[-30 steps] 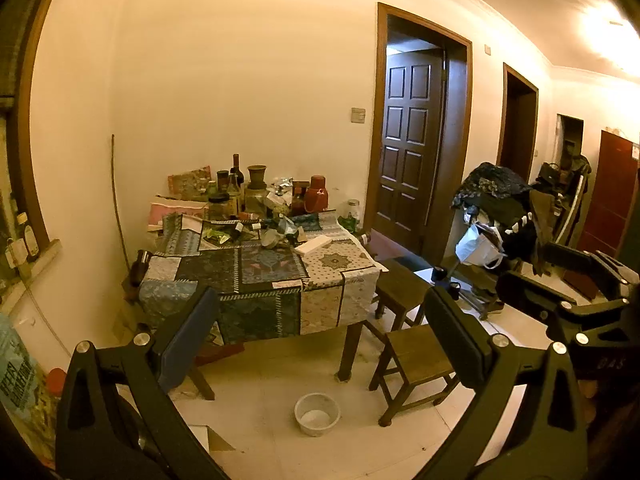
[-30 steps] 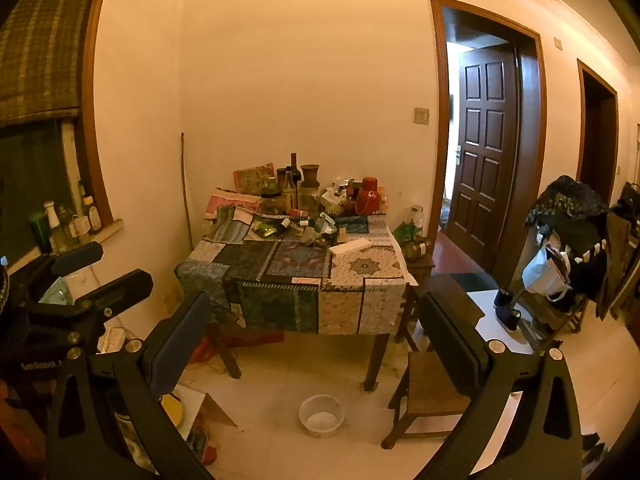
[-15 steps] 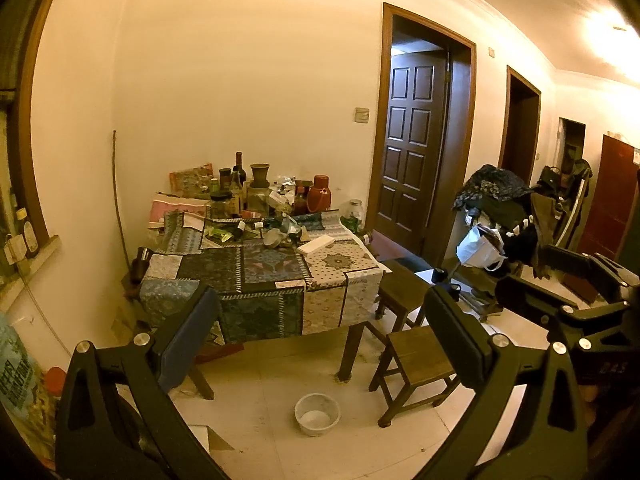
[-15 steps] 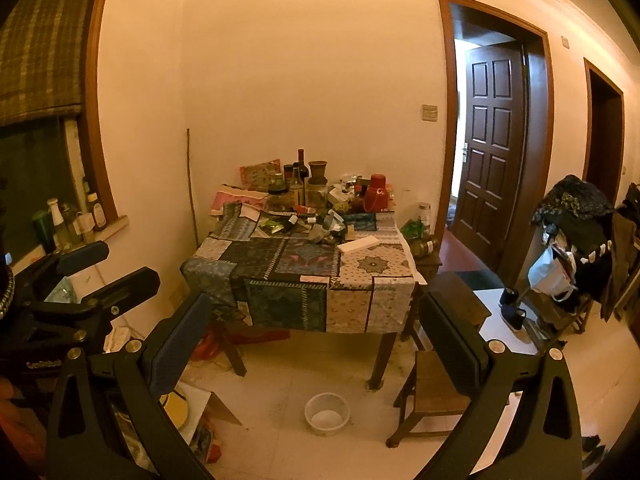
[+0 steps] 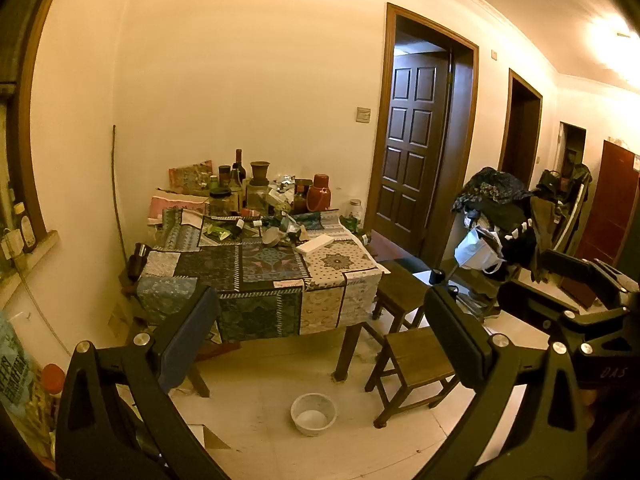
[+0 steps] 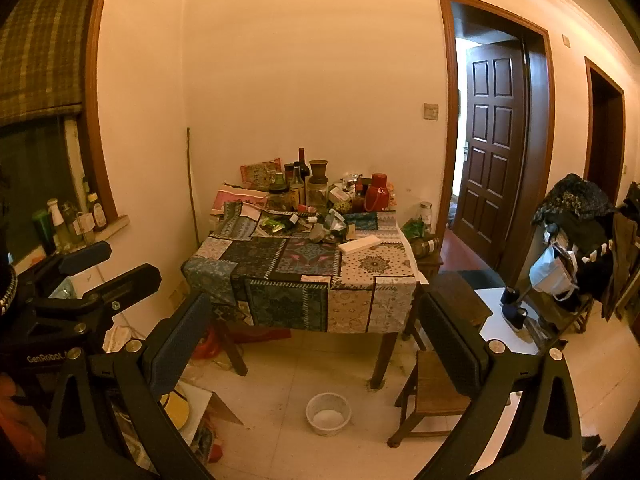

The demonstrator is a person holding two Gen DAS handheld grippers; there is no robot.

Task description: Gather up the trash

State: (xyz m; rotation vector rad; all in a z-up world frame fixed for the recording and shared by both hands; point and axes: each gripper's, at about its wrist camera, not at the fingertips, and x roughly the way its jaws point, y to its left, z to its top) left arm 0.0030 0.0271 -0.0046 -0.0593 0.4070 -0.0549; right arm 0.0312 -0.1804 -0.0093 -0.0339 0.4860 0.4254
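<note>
across the room from me, the counter [image 6: 304,268] with the patchwork cloth is waiting, and the trash [image 6: 328,226] is sitting in a messy heap near its middle, just in front of the bottles and jars [image 6: 304,184] at the back. i am holding my left tool [image 5: 320,344] and my right tool [image 6: 316,344] up side by side, both spread wide and both carrying nothing.

i am judging that this is the walking-up part, so nothing is picked yet. to do it well, i am thinking i should come in at the front edge of the counter, where the cloth is bare. i should keep my feet away from the white bowl [image 6: 328,414] on the floor and the wooden stool [image 6: 436,392] on the right.

the crumpled wrappers look light and soft, so a gentle pinch should do. the white box [image 6: 360,245] lies flat beside the heap. i am not able to tell from here if it is trash. the glass things stand close behind, so i should reach low and slow and not knock them.
</note>
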